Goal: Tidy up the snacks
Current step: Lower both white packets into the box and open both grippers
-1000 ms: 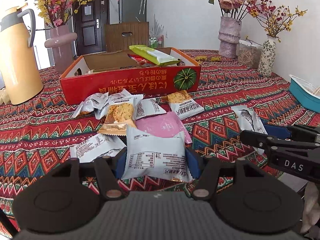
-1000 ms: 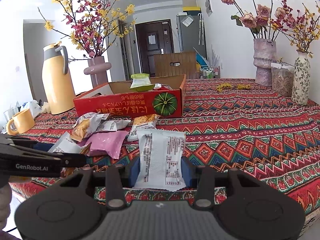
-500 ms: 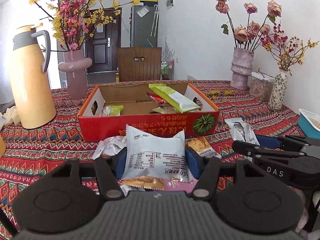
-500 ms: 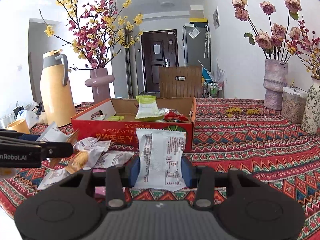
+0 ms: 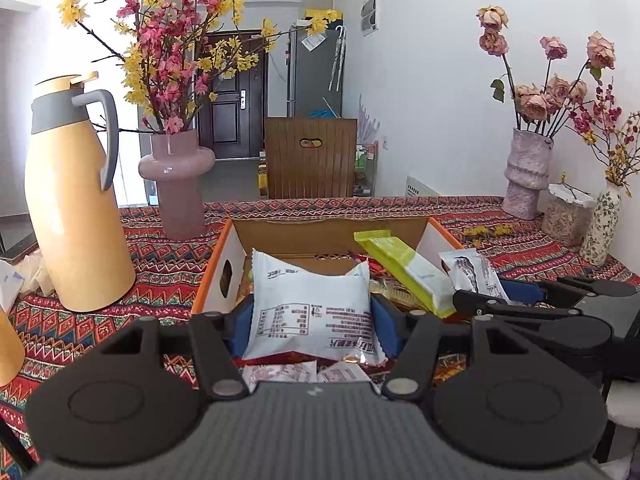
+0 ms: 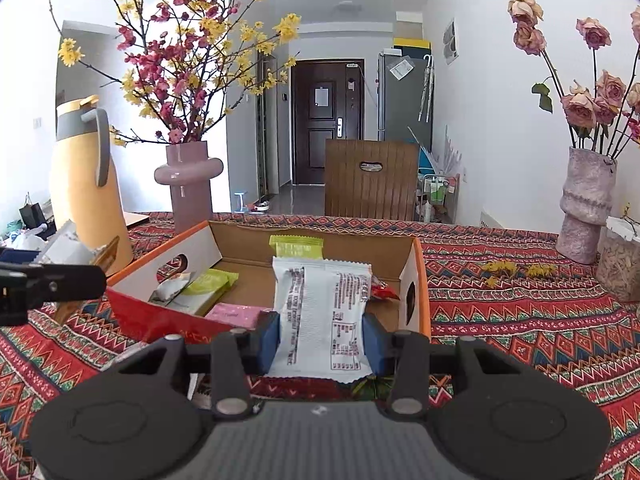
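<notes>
Table: a broad top under a red woven cloth with zigzag patterns (image 6: 520, 320); everything here stands on it.
Box: an open cardboard carton, red outside with orange rims and oval hand-holes (image 6: 416, 276), sits in front of me at the middle of the table. Inside it lie a long yellow-green wrapper (image 5: 404, 268), a pink flat packet (image 6: 236, 314), a pale green packet (image 6: 208, 284) and a red wrapper (image 6: 382, 290).
Jug: a tall cream-yellow thermos with a grey collar and handle (image 5: 76, 200) stands left of the box, beside a mauve ceramic vase of pink and yellow blossom branches (image 5: 176, 184).
Far right: a rough lilac vase of dried roses (image 5: 526, 172) stands near the wall.
My left gripper (image 5: 312, 320): my blue pads pinch a wide white snack pouch with printed text (image 5: 312, 304) by its sides, held above the box's near wall.
My right gripper (image 6: 320, 336): my pads clamp a narrower white snack packet with red print (image 6: 322, 312), upright, over the box's near edge.
Loose snacks: a few white packets (image 5: 300, 372) show on the cloth below my left jaws, outside the box.
</notes>
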